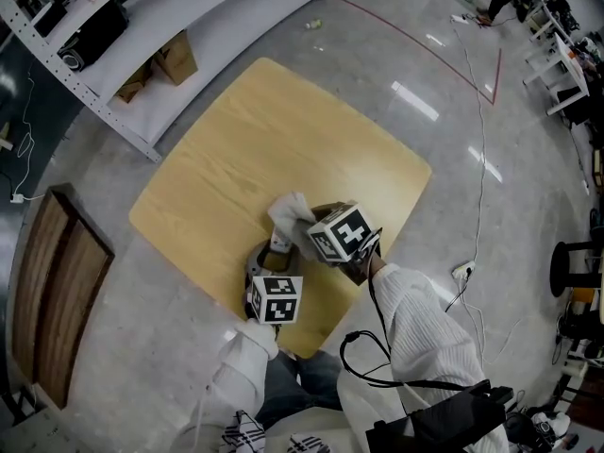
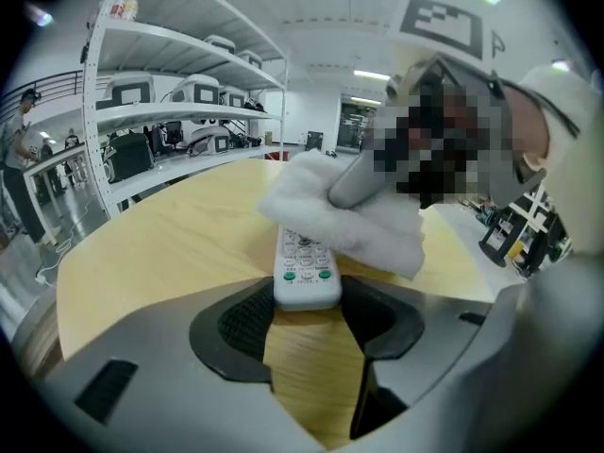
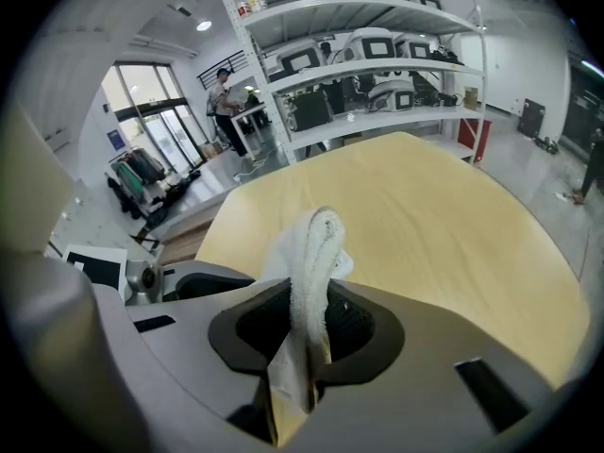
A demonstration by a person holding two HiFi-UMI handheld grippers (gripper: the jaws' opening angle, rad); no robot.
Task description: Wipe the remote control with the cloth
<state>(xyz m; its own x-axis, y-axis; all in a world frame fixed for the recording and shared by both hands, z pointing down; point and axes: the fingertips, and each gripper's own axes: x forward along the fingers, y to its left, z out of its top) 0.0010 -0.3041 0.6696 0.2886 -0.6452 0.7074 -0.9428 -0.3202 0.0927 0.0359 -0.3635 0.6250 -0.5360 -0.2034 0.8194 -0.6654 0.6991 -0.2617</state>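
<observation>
Above the near part of the wooden tabletop (image 1: 264, 149), the left tool (image 2: 307, 324) pinches the near end of a white remote control (image 2: 304, 272), likely rigid and light. The right tool (image 3: 307, 333) clamps a soft, limp cloth (image 2: 349, 215) draped over the remote's far half.

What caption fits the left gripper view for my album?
Left gripper clamps a white remote control by its end while a white cloth lies over its far half.
</observation>
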